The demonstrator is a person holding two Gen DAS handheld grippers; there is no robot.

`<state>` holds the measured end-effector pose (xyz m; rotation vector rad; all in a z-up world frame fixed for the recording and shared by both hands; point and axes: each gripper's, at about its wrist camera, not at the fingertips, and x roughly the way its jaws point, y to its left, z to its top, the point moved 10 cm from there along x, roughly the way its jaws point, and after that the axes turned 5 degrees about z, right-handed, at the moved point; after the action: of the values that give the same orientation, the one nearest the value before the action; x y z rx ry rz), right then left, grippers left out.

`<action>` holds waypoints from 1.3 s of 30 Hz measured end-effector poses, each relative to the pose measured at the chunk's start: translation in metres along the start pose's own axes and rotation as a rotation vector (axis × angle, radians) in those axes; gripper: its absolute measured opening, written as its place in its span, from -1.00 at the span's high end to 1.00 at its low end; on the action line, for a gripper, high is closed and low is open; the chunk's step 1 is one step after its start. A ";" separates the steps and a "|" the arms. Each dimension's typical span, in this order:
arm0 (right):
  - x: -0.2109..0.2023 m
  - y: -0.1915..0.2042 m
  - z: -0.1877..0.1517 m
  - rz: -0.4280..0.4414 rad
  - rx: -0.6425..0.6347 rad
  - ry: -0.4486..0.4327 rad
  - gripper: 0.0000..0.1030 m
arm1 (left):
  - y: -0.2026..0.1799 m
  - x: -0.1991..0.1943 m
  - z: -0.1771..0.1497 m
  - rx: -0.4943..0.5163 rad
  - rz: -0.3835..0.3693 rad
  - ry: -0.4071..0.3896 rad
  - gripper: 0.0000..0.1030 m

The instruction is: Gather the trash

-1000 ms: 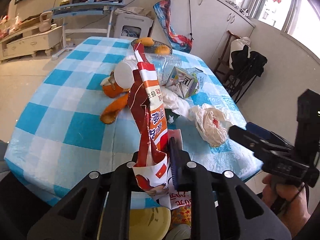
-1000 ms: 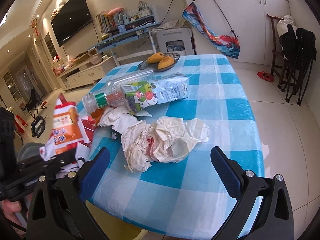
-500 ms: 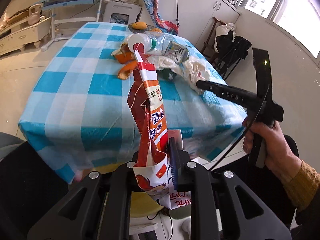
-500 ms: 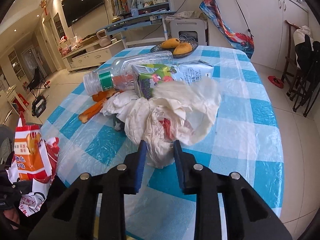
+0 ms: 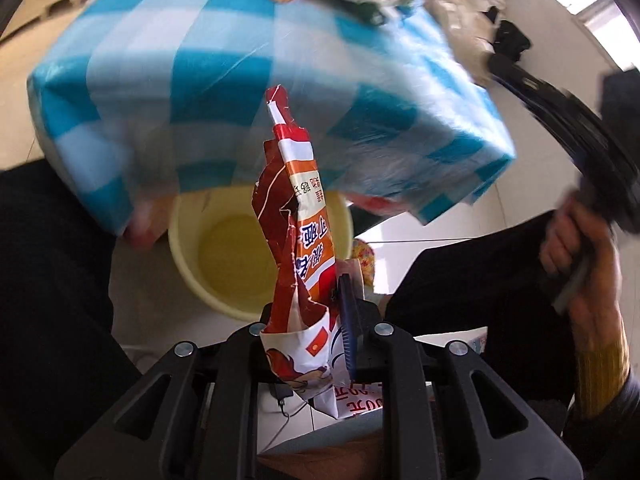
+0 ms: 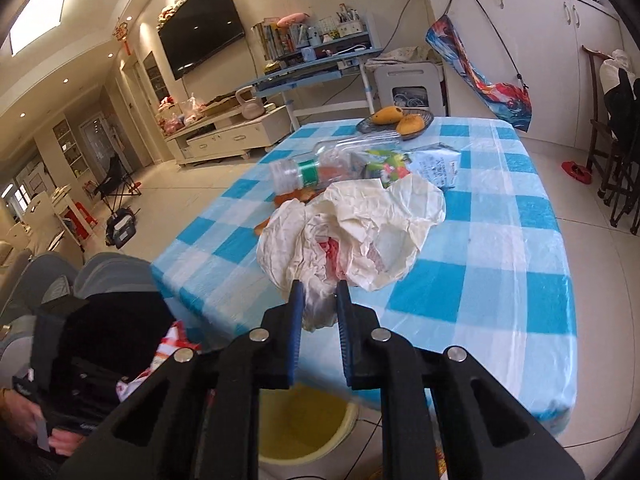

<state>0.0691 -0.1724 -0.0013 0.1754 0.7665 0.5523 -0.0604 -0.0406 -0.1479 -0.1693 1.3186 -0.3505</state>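
The left gripper points steeply down past the edge of the table, its 2 jaws pinched tight on the lower part of a torn red-and-orange snack wrapper. The wrapper stands up from the jaws in a long crumpled strip, and in the left wrist view its upper half lies across the mouth of a yellow bin that sits on the floor just under the table's overhang. The view is blurred, so the far tabletop litter is hard to read. At the right of that view the person's right hand grips the handle of the other tool, wrist bent, a mustard cuff at the forearm.

The right gripper is held level above the near table edge, aimed across the checked blue-and-white cloth. Its 2 blue-padded jaws are nearly closed, clamping the lower fold of a crumpled cream plastic bag with red inside; the bag appears lifted above the cloth rather than resting on it. Beyond it lie a clear plastic bottle on its side and a flattened drink carton, touching each other. Farther back is a dish of 2 mangoes. The yellow bin shows below the jaws.
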 end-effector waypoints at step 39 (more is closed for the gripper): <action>0.020 0.074 -0.003 0.079 -0.162 0.010 -0.49 | 0.077 -0.118 0.056 -0.352 -0.167 -0.482 -0.46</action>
<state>0.0484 -0.0992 0.0099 0.0534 0.7230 0.6876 -0.0192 0.0681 -0.0504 -0.6236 0.8792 -0.1970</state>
